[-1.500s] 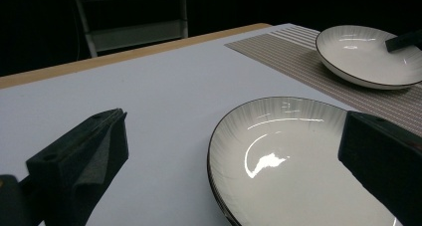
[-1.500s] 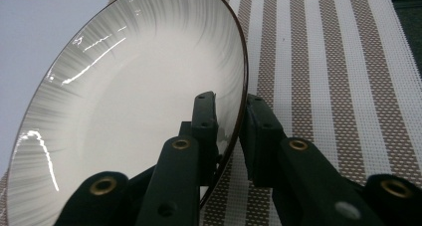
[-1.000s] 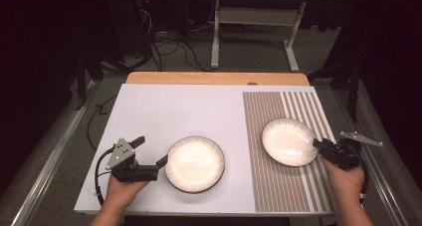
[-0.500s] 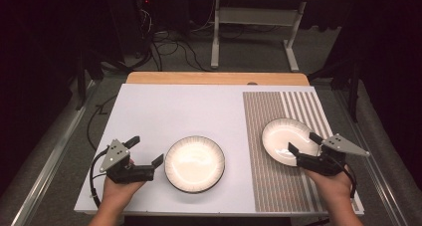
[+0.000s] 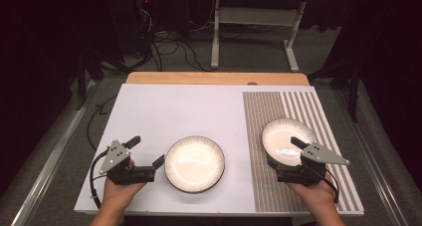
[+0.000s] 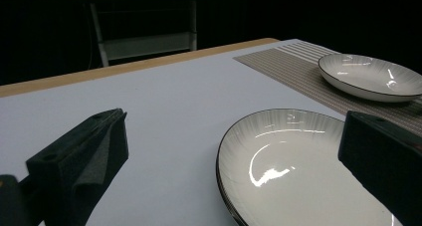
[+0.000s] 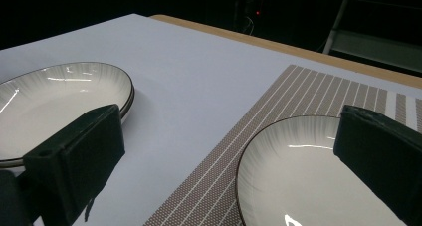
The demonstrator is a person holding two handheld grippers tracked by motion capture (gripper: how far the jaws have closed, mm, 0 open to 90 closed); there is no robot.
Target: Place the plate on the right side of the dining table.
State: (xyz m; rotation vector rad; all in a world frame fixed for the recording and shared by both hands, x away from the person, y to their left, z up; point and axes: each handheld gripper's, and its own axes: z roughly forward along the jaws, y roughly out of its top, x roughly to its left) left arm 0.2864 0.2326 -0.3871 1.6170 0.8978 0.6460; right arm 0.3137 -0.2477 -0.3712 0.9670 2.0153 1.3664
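2 plates (image 5: pixel 194 164) (image 5: pixel 288 139), 1 striped mat (image 5: pixel 298 186), 2 tongs (image 5: pixel 147 151) (image 5: pixel 281 152)

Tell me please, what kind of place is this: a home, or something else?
Probably a lab or recording workspace, not a home. A person holds a sensor-fitted left gripper and right gripper, loose cables lie on the floor, and the surroundings are blacked out around a plain table.

No legible text, labels, brands or numbers on the plates (image 5: pixel 194 164), striped mat (image 5: pixel 298 111) or bench (image 5: pixel 174 106).

right gripper (image 5: pixel 284 153) moved left over striped-mat plate (image 5: pixel 283 136)
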